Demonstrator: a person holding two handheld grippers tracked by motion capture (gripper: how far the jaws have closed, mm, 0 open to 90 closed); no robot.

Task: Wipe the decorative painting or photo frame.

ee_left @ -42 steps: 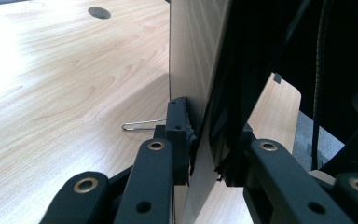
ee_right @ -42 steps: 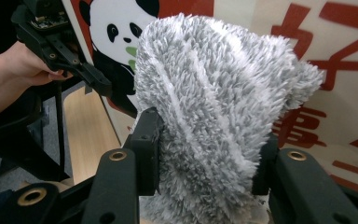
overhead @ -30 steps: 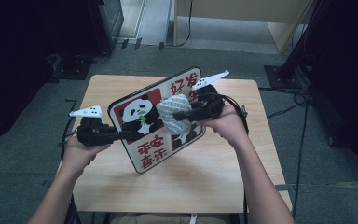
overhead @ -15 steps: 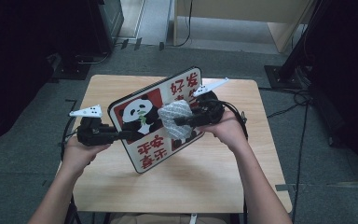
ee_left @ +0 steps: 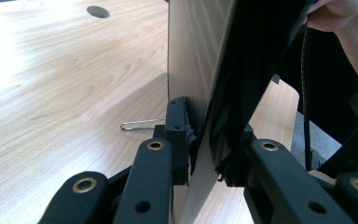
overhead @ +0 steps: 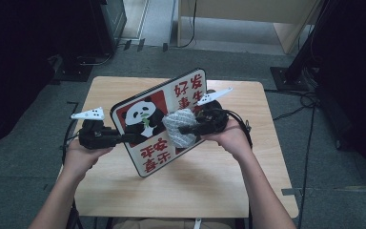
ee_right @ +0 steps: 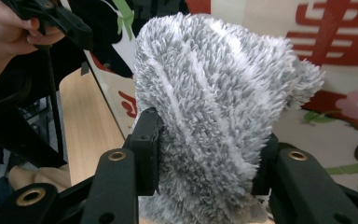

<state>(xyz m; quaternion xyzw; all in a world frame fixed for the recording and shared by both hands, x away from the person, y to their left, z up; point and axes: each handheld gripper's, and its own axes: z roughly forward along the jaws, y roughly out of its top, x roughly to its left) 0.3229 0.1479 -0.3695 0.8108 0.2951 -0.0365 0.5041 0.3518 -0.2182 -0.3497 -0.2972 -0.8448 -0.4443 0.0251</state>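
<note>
The left hand-held gripper (ee_left: 205, 140) clamps the edge of the panda board (overhead: 147, 119), tilted above the bench (overhead: 209, 186). The right hand-held gripper (ee_right: 209, 149) squeezes a grey cloth (ee_right: 214, 93) against the board's face.

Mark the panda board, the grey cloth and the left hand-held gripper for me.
panda board (overhead: 145, 116), high view, on the panda picture.
grey cloth (ee_right: 209, 107), right gripper view, middle of the fluffy bundle.
left hand-held gripper (ee_left: 209, 144), left gripper view, between its jaws clamping the board's edge.

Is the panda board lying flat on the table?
No. In the high view the panda board stands tilted, raised off the table, with the left gripper clamped on its edge.
</note>
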